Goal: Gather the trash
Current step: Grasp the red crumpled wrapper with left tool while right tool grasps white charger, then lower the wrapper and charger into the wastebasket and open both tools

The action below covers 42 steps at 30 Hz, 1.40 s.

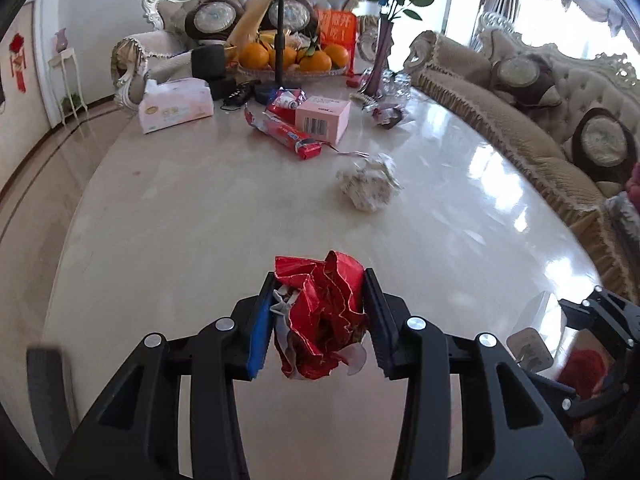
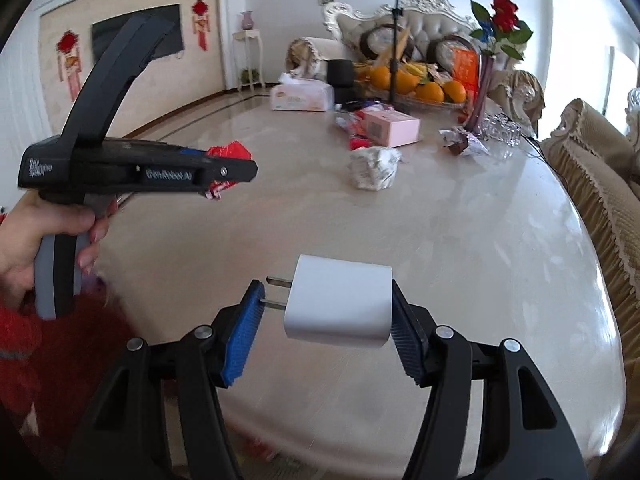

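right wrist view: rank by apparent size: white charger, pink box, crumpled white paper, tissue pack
1. white charger, held in the right gripper; nearness inflates it
2. tissue pack
3. pink box and crumpled white paper: look about alike, not ranked

The three on the table sit far back, so true sizes stay unsure.

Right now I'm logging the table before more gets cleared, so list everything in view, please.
Crumpled wrapper: one, red, between the left gripper's pads.
Wall charger: one, white, between the right gripper's pads, prongs to the left.
Paper ball: one, white, mid-table.
Snack wrapper: one, red, beside the pink box.
Box: one, pink, far table.
Tissue pack: one, pink-white, far left.
Foil wrapper: one, silver-brown, near the vase.
Oranges: several, in a tray at the far end.
Vase: one, purple, red flowers.
Left gripper: black, shut.
Right gripper: black, shut.
Hand: one, holding the left gripper's handle.
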Each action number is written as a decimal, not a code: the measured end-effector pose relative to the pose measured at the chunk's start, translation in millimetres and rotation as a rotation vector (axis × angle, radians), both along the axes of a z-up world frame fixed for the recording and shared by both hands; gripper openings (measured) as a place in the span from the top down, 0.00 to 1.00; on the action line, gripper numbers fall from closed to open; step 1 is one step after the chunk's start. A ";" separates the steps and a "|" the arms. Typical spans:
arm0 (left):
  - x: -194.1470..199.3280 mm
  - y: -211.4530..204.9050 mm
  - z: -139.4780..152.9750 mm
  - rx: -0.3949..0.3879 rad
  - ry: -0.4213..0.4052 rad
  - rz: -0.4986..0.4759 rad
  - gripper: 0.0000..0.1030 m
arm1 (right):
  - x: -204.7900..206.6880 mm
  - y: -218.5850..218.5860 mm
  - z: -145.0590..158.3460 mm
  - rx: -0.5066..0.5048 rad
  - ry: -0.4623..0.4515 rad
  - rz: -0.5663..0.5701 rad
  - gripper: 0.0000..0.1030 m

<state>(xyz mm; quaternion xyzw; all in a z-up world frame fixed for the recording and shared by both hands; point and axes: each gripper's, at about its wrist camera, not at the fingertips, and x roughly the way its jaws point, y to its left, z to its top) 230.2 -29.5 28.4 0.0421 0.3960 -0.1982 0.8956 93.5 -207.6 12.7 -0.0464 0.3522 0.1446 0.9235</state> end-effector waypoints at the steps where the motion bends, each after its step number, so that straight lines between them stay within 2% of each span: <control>1: -12.1 5.6 2.0 -0.007 -0.008 -0.003 0.60 | -9.8 1.0 -0.5 -0.009 -0.002 0.004 0.44; 5: -72.2 25.6 4.6 -0.012 -0.033 -0.028 0.60 | -56.7 1.7 0.8 -0.014 -0.002 0.037 0.44; 10: -146.1 43.8 -3.8 -0.052 -0.008 -0.063 0.60 | -108.0 -0.2 -9.3 0.033 0.065 0.062 0.44; 13: -182.8 48.4 -22.5 -0.056 0.039 -0.081 0.60 | -128.4 2.4 -28.4 0.018 0.127 0.055 0.44; 16: -204.7 43.9 -58.4 -0.019 0.128 -0.107 0.60 | -135.0 2.1 -56.4 0.025 0.216 0.031 0.44; 19: -201.5 35.7 -105.9 -0.034 0.277 -0.132 0.60 | -123.8 5.0 -85.7 -0.006 0.290 0.012 0.44; 21: -190.1 25.0 -143.4 0.009 0.364 -0.137 0.60 | -106.9 9.2 -108.7 -0.013 0.359 0.021 0.44; 23: -181.4 16.2 -175.8 0.044 0.429 -0.138 0.60 | -92.2 15.3 -131.3 -0.043 0.403 0.028 0.44; 27: -158.7 7.4 -228.7 0.062 0.530 -0.102 0.60 | -59.1 27.7 -191.7 -0.077 0.534 0.015 0.44; 28: -155.9 5.6 -235.6 0.071 0.535 -0.093 0.60 | -51.5 30.8 -206.3 -0.092 0.560 0.005 0.44; 33: -152.1 -1.3 -248.2 0.108 0.534 -0.087 0.59 | -48.4 41.2 -237.1 -0.154 0.599 0.010 0.44; 38: -150.2 -3.0 -255.2 0.138 0.542 -0.060 0.55 | -50.6 38.4 -240.6 -0.158 0.596 0.018 0.44; 39: -149.6 -2.7 -256.5 0.145 0.544 -0.053 0.49 | -51.2 35.4 -237.9 -0.154 0.590 0.023 0.43; 40: -149.5 -2.6 -256.3 0.151 0.542 -0.049 0.37 | -51.4 35.9 -236.6 -0.153 0.582 0.026 0.41; 41: -149.2 -2.3 -256.7 0.163 0.537 -0.041 0.33 | -51.9 37.0 -236.2 -0.165 0.571 0.025 0.40; 42: -148.9 -1.7 -256.4 0.195 0.517 -0.024 0.24 | -51.9 37.7 -237.0 -0.193 0.566 0.015 0.35</control>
